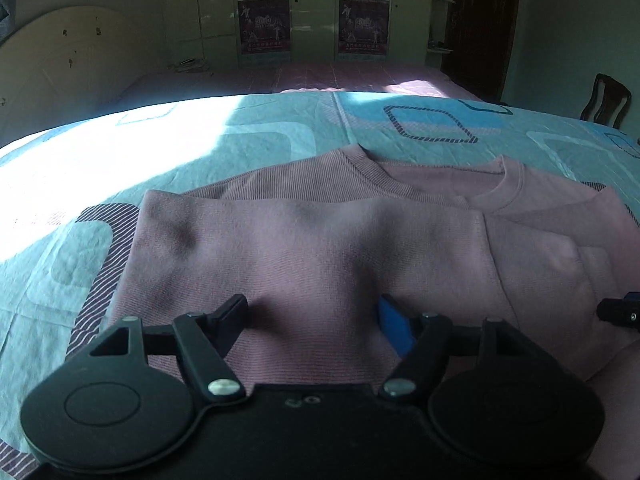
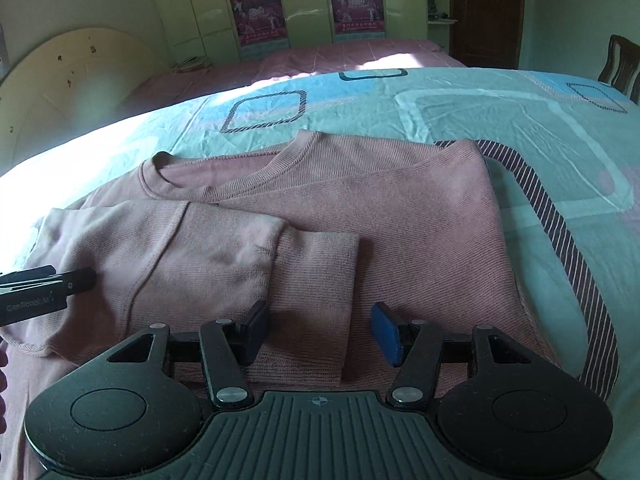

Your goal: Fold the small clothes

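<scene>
Take the pink sweater (image 2: 400, 216) as your landmark: it lies flat on the bed's turquoise patterned sheet (image 2: 500, 112), neckline (image 2: 224, 184) toward the far side, hem toward you.

On the sweater's left side the fold is already in: that side and its sleeve (image 2: 248, 264) are turned over the chest, and the ribbed cuff (image 2: 316, 300) ends about the middle of the body. Your left tool (image 1: 312, 316) hovers just above this folded panel near the hem, jaws standing apart with nothing between them but cloth below; the pads do not appear to pinch anything. From the right wrist view, its dark tip shows at the sweater's left edge.

At the sweater's middle, your right tool (image 2: 316, 328) sits over the cuff end, close to the hem. Its jaws are moderately apart, straddling the cuff without closing on it, so it holds nothing.

On the sweater's right side the body looks squared off along a straight edge, with no loose sleeve in sight there, so it may already be folded under; you cannot confirm that from here.

By my reading, the sideways folds are mostly done. What remains is bringing the hem up toward the neckline to finish the packet.
</scene>
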Motion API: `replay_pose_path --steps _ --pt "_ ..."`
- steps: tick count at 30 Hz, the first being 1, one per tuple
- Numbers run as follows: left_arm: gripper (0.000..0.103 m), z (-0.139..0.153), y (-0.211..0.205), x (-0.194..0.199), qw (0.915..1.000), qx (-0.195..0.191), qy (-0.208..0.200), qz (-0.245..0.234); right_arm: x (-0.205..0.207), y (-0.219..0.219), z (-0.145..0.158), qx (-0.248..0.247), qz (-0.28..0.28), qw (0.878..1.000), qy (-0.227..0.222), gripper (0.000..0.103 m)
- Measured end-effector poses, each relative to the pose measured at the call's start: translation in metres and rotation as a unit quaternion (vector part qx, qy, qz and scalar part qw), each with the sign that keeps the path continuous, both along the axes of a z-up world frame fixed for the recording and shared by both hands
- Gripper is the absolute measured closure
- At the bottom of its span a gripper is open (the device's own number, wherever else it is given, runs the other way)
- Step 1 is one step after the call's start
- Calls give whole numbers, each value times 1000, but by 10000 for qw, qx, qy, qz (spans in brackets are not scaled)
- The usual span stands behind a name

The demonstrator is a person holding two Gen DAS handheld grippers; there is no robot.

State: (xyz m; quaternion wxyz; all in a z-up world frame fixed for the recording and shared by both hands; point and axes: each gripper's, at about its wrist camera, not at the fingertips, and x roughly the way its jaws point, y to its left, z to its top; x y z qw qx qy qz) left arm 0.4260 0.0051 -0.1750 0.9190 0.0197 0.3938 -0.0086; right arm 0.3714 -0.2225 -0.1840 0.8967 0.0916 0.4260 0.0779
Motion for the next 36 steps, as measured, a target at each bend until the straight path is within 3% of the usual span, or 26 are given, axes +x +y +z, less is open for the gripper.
replay_pose_path --steps 1,6,7,8,13,16,24,29,30,31,32,36 --pt "31 0 -1 1 10000 11 3 9 -1 0 0 31 5 10000 7 55" --pt "30 -1 -4 1 10000 49 -18 83 -5 6 1 28 141 9999 4 74" --pt "30 -1 -5 0 9999 54 -27 95 -5 8 1 26 182 9998 -23 89" --pt "30 0 -4 -1 9999 49 -29 108 -5 9 2 -7 212 9998 -51 96" --pt "30 4 -3 -10 9999 2 -41 167 -11 9 16 -466 162 9971 -580 96" --pt "24 -1 -4 -13 9997 106 -97 195 0 8 -3 -595 256 9977 -181 96" --pt "26 10 -8 -20 9997 150 -67 207 -14 -1 18 -316 151 9980 -535 95" --pt "26 26 -15 -36 9998 75 -164 110 -29 11 33 -270 446 9962 -691 90" --pt "26 29 -17 -39 9998 67 -175 93 -33 14 34 -235 509 9961 -688 77" --pt "26 33 -19 -44 9998 37 -179 68 -37 16 35 -178 552 9959 -692 54" --pt "26 36 -21 -49 9998 -10 -186 34 -41 17 36 -127 573 9957 -721 47" --pt "26 44 -30 -71 9997 -56 -193 -115 -62 28 37 -59 834 9941 -697 46"
